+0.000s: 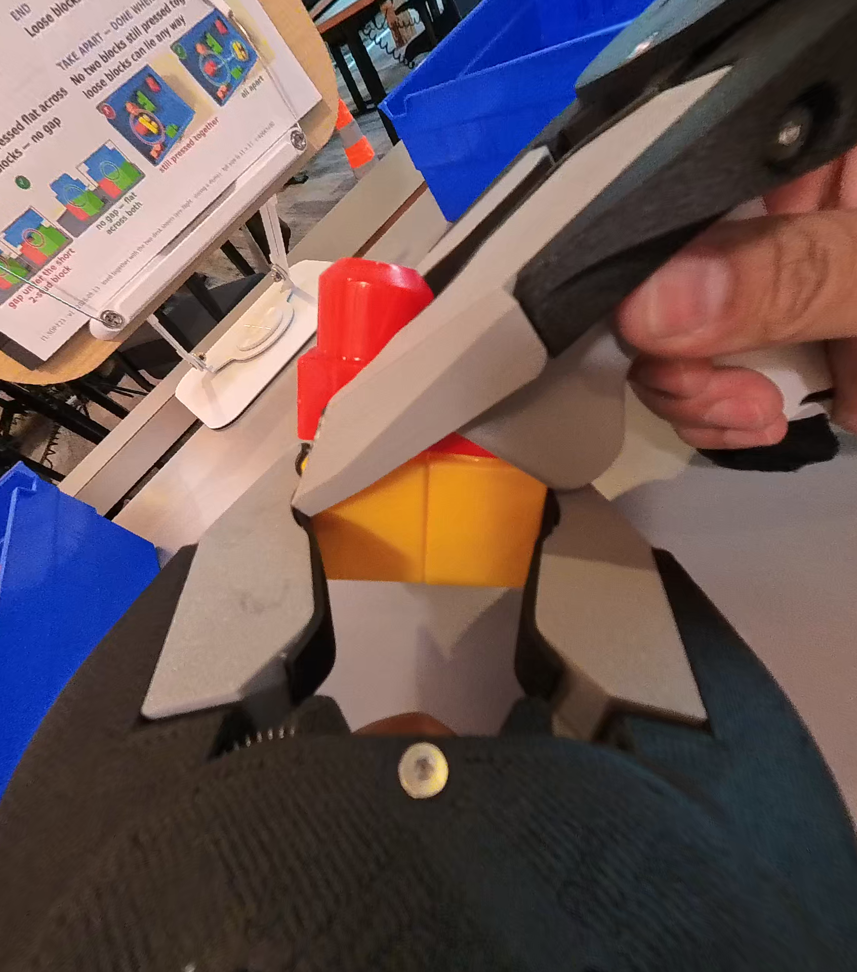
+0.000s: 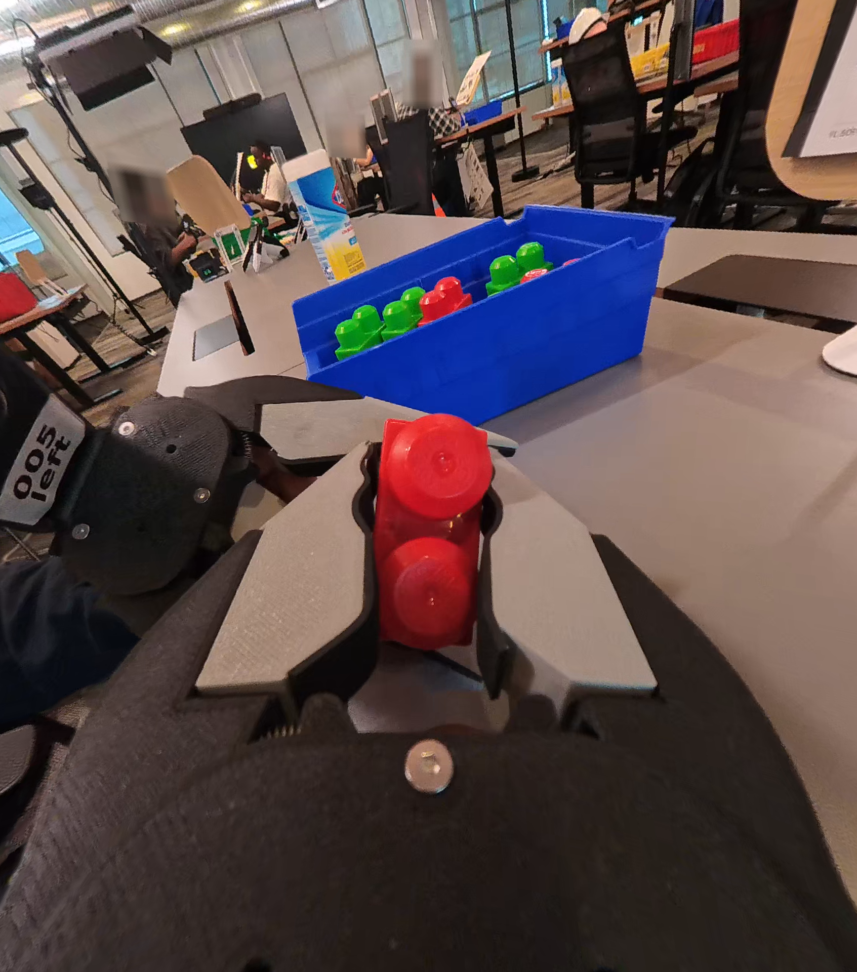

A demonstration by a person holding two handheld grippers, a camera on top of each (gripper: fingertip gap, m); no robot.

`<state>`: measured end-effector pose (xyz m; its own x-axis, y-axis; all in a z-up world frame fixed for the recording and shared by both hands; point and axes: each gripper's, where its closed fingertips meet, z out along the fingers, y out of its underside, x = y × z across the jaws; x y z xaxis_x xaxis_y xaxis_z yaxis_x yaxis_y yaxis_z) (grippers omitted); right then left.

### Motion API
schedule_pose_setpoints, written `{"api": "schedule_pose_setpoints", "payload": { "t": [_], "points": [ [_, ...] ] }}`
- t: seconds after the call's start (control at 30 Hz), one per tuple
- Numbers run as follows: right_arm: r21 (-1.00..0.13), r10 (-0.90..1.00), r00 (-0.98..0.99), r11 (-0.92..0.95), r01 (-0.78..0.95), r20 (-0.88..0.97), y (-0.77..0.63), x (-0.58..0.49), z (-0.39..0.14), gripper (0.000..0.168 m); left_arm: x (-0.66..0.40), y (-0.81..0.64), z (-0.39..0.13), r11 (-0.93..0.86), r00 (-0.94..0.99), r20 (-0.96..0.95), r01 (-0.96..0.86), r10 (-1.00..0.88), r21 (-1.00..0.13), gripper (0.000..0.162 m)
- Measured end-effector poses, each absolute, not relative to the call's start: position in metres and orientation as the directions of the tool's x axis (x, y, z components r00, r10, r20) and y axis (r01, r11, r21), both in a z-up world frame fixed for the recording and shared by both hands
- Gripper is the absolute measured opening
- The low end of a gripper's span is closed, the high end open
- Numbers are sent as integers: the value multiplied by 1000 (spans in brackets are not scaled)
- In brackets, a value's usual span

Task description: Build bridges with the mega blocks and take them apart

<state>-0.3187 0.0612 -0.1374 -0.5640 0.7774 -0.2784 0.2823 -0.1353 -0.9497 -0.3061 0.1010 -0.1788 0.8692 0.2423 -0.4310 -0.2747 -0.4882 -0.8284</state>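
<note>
My left gripper is shut on a yellow block, clamped between its grey fingers. A red two-stud block sits on top of the yellow one. My right gripper is shut on that red block, its two studs facing the camera. In the left wrist view the right gripper's grey fingers cross over the yellow block from the upper right, held by a hand. In the right wrist view the left gripper shows just behind and left of the red block. Whether the two blocks are pressed together is hidden.
A blue bin with several green and red blocks stands on the grey table behind the grippers. Another blue bin is at the back. An instruction sheet on a white stand is at the far left. A wipes canister stands behind.
</note>
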Motion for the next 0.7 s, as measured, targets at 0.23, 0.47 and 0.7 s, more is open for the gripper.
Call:
{"api": "schedule_pose_setpoints", "payload": {
  "t": [0.23, 0.47, 0.7],
  "points": [
    [-965, 799, -557, -104, 241, -225, 62, -319, -134, 35, -307, 101, -177, -483, 868, -422, -261, 262, -836, 85],
    [-929, 750, -572, -153, 337, -331, 62, -323, -146, 35, -315, 98, -185, -532, 840, -468, -273, 275, -802, 86],
    [-900, 705, -591, -160, 405, -391, 66, -317, -150, 34, -331, 88, -183, -546, 815, -479, -250, 328, -799, 86]
  ]
}}
